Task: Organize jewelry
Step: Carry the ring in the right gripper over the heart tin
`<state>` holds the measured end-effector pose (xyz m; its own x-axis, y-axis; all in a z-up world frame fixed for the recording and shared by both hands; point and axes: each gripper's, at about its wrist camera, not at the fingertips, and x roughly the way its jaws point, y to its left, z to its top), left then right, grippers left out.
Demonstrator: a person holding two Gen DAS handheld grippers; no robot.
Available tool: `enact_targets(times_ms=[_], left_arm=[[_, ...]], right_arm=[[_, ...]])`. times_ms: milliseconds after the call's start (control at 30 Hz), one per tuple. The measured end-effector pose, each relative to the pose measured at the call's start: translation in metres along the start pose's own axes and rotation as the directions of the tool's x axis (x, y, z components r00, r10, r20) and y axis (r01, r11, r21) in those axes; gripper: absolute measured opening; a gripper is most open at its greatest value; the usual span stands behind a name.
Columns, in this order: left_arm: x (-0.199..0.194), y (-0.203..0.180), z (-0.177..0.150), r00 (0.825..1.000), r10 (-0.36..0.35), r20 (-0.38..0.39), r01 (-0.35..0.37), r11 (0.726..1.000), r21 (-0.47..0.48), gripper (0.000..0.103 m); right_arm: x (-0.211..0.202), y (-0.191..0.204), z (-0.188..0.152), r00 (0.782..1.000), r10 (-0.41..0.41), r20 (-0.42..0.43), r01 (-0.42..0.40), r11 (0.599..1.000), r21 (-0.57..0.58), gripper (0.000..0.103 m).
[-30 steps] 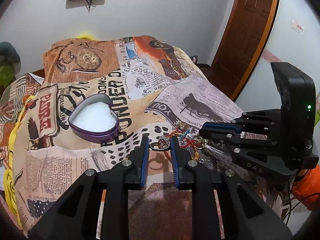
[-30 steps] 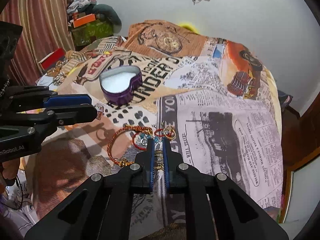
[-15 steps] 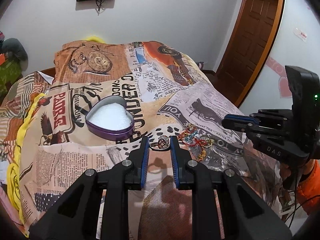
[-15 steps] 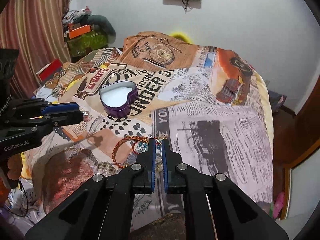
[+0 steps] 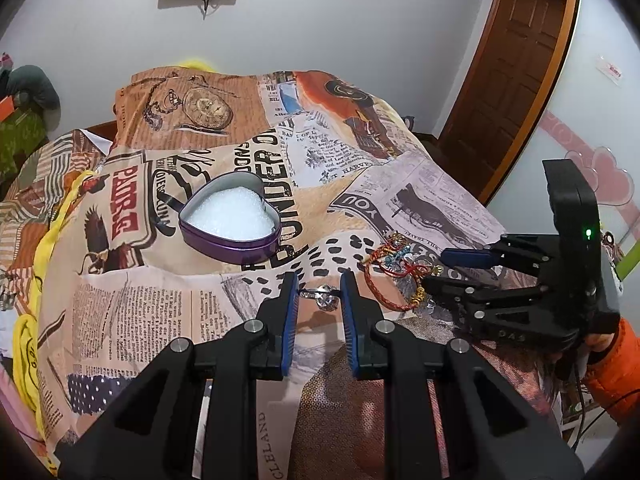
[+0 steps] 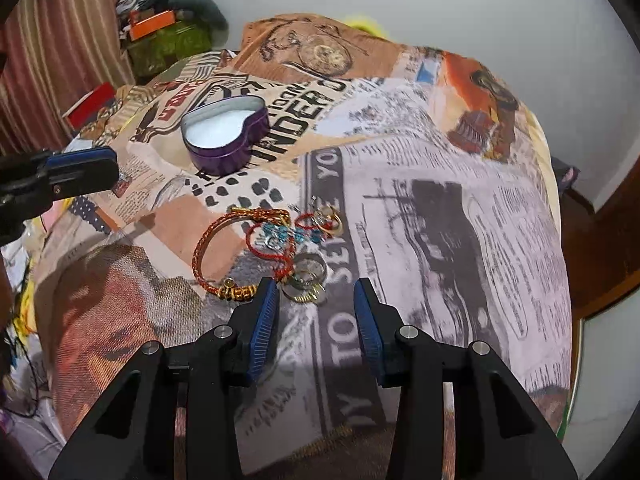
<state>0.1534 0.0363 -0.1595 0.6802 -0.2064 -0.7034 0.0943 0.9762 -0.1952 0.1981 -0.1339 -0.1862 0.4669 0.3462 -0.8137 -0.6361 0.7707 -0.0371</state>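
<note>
Main risk: the ring clamped in the left gripper is small and held only at its band, so it could twist or slip out on the way to the heart-shaped tin, landing on the busy printed bedspread where it would be hard to spot. A tilted release could also bounce it off the tin's rim instead of onto the white foam pad.

Second risk: the right gripper, its jaws just opened and now standing apart with nothing between them, sits right at the near edge of the jewelry pile. The red thread bracelet, braided orange bangle and rings overlap, so closing there could snag several pieces at once.

Poses: left gripper angled down, on the near side of the tin, jaws narrow on the ring. Right gripper pitched steeply down over the pile, which lies nearer the cameras than the tin and to its right.
</note>
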Motion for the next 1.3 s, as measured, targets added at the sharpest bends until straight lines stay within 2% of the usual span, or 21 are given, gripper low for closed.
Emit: enact_targets(times_ms=[67, 167, 233, 367, 667, 1033, 1300], left_arm=[[0.001, 0.0, 0.0, 1.0, 0.003, -0.003, -0.003, 1.0, 0.002, 0.02], [0.0, -0.001, 0.001, 1.0, 0.007, -0.001, -0.007, 1.0, 0.002, 0.02], [-0.002, -0.002, 0.002, 1.0, 0.008, 0.002, -0.008, 1.0, 0.001, 0.02], [-0.007, -0.003, 0.003, 1.0, 0.014, 0.011, -0.014, 1.0, 0.005, 0.02], [-0.017, -0.002, 0.007, 0.999, 0.037, 0.038, -0.037, 0.999, 0.006, 0.02], [-0.025, 0.017, 0.028, 0.992, 0.09, 0.083, -0.092, 0.996, 0.018, 0.02], [-0.016, 0.041, 0.048, 0.986, 0.135, 0.102, -0.137, 0.991, 0.007, 0.02]], right_arm=[[0.001, 0.003, 0.0, 1.0, 0.017, 0.002, -0.017, 1.0, -0.022, 0.018], [0.001, 0.007, -0.001, 1.0, 0.015, 0.002, -0.015, 0.999, -0.036, 0.014], [-0.003, 0.007, -0.001, 1.0, 0.018, 0.009, -0.018, 1.0, -0.021, 0.008], [-0.011, 0.003, -0.002, 0.999, 0.032, 0.022, -0.033, 0.999, 0.018, 0.008], [-0.037, 0.011, 0.007, 0.995, 0.022, 0.096, -0.024, 1.0, 0.014, 0.008], [-0.045, 0.025, 0.056, 0.977, 0.069, 0.202, -0.073, 0.997, 0.014, 0.008], [-0.028, 0.036, 0.092, 0.969, 0.115, 0.22, -0.116, 0.993, -0.007, 0.008]])
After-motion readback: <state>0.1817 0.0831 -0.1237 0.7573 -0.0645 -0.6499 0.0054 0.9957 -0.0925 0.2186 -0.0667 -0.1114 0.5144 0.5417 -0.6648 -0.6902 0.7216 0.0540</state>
